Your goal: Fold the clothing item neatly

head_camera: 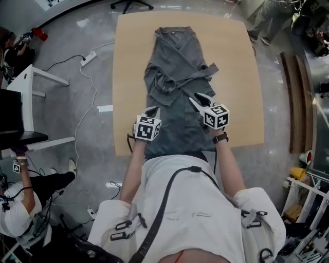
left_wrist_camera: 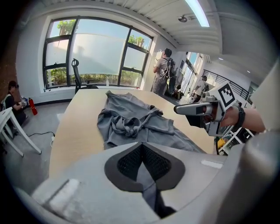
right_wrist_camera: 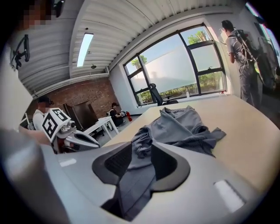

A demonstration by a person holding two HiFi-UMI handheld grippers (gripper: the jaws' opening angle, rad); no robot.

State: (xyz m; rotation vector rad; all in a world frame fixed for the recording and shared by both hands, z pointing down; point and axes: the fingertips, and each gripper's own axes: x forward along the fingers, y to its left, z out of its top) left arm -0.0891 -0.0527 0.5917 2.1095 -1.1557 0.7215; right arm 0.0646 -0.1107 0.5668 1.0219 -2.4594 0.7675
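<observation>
Lower centre of the table (head_camera: 241,77): left gripper (head_camera: 153,110) clamps the grey robe (head_camera: 177,61); right gripper (head_camera: 197,99) jaws closing around its fabric.

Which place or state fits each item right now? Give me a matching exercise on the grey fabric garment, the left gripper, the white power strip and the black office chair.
Items:
1. grey fabric garment
2. left gripper
3. white power strip
4. black office chair

Places or states:
A. on the floor, to the left of the light wooden table
B. beyond that table's far edge
C. shut on the garment's near hem
D. laid lengthwise on the tabletop

Pairs: 1-D, 2-C, 3-A, 4-B
</observation>
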